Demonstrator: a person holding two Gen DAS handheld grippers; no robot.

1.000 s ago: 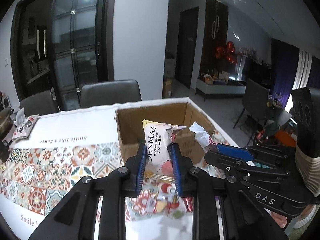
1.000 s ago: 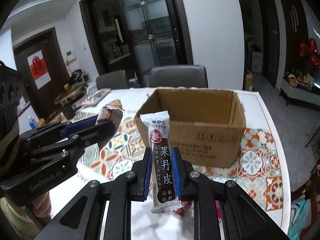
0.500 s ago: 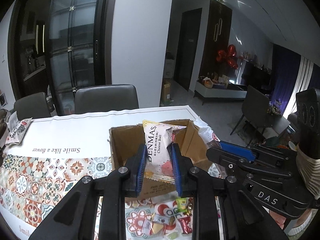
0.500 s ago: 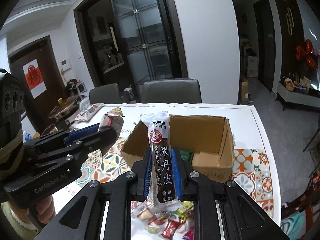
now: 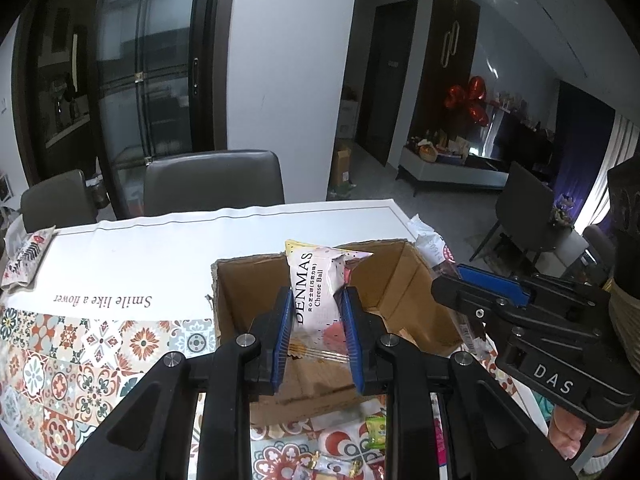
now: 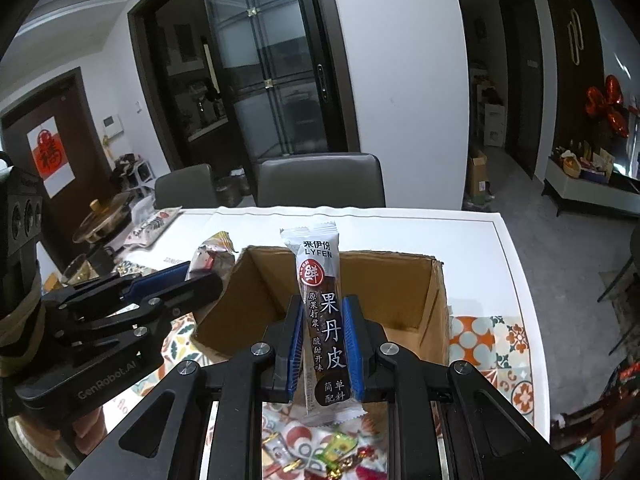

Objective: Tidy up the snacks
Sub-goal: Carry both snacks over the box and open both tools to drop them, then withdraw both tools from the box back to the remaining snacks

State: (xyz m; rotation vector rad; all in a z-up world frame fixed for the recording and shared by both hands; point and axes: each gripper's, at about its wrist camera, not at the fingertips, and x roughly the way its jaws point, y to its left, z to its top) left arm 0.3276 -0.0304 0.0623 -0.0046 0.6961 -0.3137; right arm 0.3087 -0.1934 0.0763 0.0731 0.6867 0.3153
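My left gripper (image 5: 318, 312) is shut on a white DENMAS cheese ball packet (image 5: 320, 292) and holds it upright above the open cardboard box (image 5: 236, 300). My right gripper (image 6: 322, 320) is shut on a long brown LYFEN haw-roll stick pack (image 6: 322, 304), upright over the same box (image 6: 400, 296). Each gripper also shows in the other's view: the right one (image 5: 472, 286) at the box's right side, the left one (image 6: 200, 276) at the box's left corner. Loose small candies (image 6: 332, 452) lie on the table in front of the box.
The box stands on a white table with a patterned tile cloth (image 5: 60, 360). A snack bag (image 5: 24, 256) lies at the far left. Grey chairs (image 5: 212, 180) stand behind the table. A pot (image 6: 104, 220) sits at the left end in the right wrist view.
Both grippers have risen and moved forward over the box with their packets still held; the box now appears lower and I look down into its opening.
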